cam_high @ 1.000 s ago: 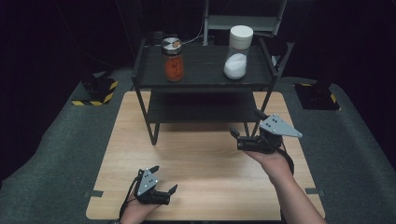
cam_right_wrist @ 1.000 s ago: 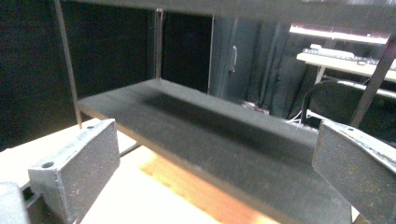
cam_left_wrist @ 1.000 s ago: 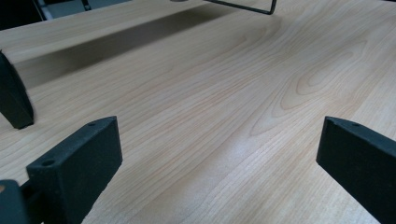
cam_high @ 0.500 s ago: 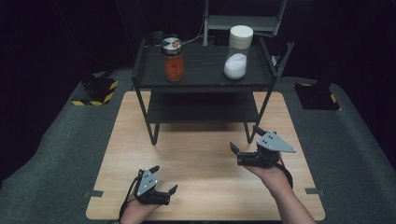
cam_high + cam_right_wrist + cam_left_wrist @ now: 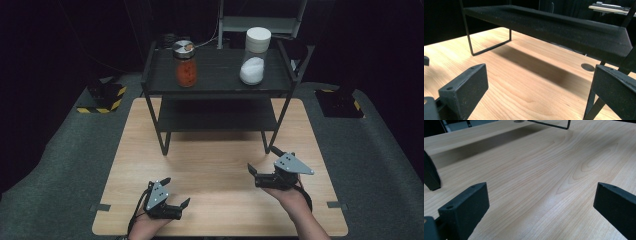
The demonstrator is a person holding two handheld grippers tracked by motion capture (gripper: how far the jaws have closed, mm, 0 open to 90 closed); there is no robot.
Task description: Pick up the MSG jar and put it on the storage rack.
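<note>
On the light wooden table [image 5: 220, 165] both grippers sit low near the near edge, well apart from each other and holding nothing. The left gripper [image 5: 176, 193] is at the near left, in the person's left hand [image 5: 150, 225]; its jaws are spread wide, and in the left gripper view they frame bare wood grain with a leg of the rack at the far end. The right gripper [image 5: 262, 160] is at the near right, a little farther from the edge, in the right hand [image 5: 290, 196], with its grey three-cornered plate [image 5: 293, 164] on top; its jaws are also spread wide and empty, and the right gripper view looks under the lower shelf of the black two-tier rack [image 5: 218, 116]. That rack stands on the far half of the table. On its top shelf stand two jars, well apart from both grippers: a glass jar with orange-red contents and a metal lid [image 5: 185, 63] at the left, and a clear jar of white powder with a white lid [image 5: 255, 56] at the right, both upright.
</note>
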